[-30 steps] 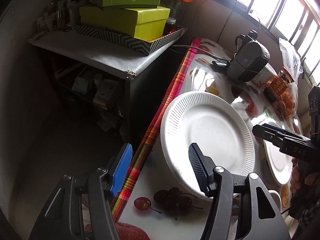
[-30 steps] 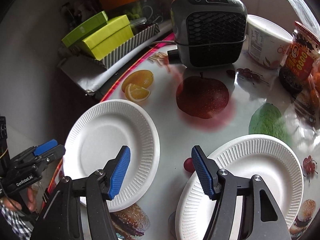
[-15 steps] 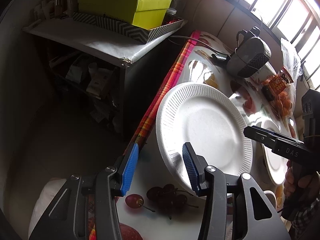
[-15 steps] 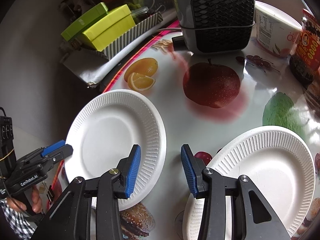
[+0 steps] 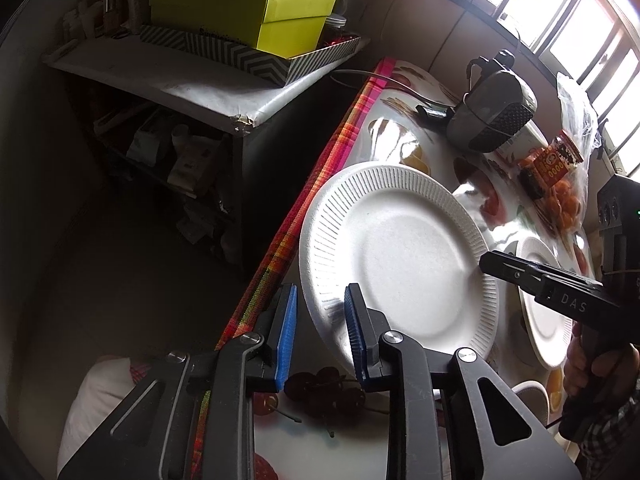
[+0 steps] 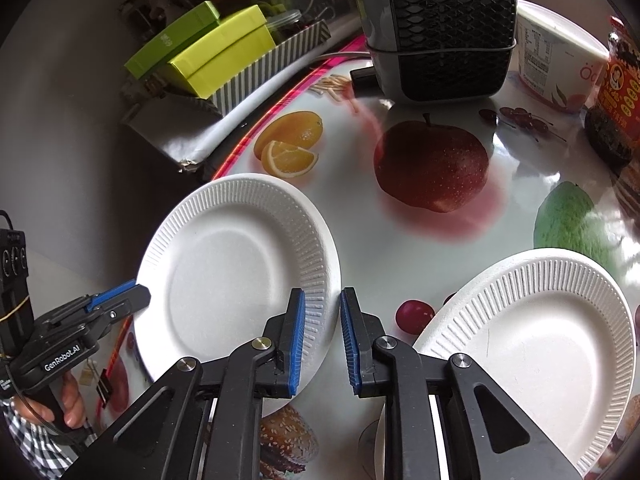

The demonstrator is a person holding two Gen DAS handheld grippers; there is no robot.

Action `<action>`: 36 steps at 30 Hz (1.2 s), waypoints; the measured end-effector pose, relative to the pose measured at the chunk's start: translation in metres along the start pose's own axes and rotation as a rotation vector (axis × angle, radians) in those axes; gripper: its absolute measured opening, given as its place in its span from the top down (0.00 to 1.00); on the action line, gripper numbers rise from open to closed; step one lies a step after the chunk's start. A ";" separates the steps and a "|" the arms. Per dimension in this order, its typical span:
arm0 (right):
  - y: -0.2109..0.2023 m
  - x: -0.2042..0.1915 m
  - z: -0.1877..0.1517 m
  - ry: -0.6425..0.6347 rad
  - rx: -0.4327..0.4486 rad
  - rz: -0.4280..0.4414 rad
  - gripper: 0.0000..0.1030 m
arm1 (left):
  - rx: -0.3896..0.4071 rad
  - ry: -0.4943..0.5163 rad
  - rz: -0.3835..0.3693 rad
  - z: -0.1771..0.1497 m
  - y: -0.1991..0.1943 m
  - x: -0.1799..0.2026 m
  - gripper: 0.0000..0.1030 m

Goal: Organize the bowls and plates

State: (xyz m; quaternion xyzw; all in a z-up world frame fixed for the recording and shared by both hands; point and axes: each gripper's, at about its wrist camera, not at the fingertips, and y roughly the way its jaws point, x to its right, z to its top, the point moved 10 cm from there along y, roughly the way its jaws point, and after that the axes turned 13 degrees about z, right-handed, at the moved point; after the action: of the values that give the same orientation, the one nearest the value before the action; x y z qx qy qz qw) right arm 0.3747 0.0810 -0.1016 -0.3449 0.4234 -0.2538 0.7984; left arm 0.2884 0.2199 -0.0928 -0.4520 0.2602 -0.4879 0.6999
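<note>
A white ribbed paper plate [image 5: 396, 256] lies at the table's left edge; it also shows in the right wrist view [image 6: 236, 272]. My left gripper [image 5: 320, 336] has its blue pads either side of the plate's near rim, a narrow gap left. My right gripper [image 6: 322, 340] straddles the same plate's right rim, pads narrowly apart. A second white paper plate [image 6: 532, 344] lies to the right, also in the left wrist view [image 5: 540, 308].
A grey heater [image 6: 436, 28], a white tub [image 6: 556, 60] and a sauce jar [image 6: 616, 92] stand at the back of the fruit-print table [image 6: 400, 256]. A shelf with green boxes [image 5: 240, 12] stands left of the table. A white cup [image 5: 532, 396] sits near the right hand.
Both grippers have closed from wide open to a narrow gap. The left one moved onto the plate's near rim, the right one onto its right rim.
</note>
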 end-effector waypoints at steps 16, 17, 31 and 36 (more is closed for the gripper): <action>-0.010 -0.004 0.000 0.020 0.022 0.016 0.84 | 0.019 0.003 -0.002 0.003 -0.009 0.001 0.76; -0.011 -0.005 0.000 0.019 0.024 0.017 0.84 | 0.021 0.004 -0.002 0.003 -0.011 0.001 0.76; -0.053 -0.024 -0.017 0.018 0.079 0.031 0.84 | 0.075 0.027 -0.030 -0.004 -0.048 0.010 0.75; -0.072 -0.031 -0.030 0.013 0.099 0.023 0.84 | 0.082 0.043 -0.043 -0.015 -0.060 0.016 0.76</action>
State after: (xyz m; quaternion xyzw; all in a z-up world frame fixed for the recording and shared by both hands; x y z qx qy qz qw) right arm 0.3251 0.0469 -0.0434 -0.2984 0.4195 -0.2676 0.8145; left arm 0.2557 0.1927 -0.0449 -0.4179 0.2451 -0.5227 0.7014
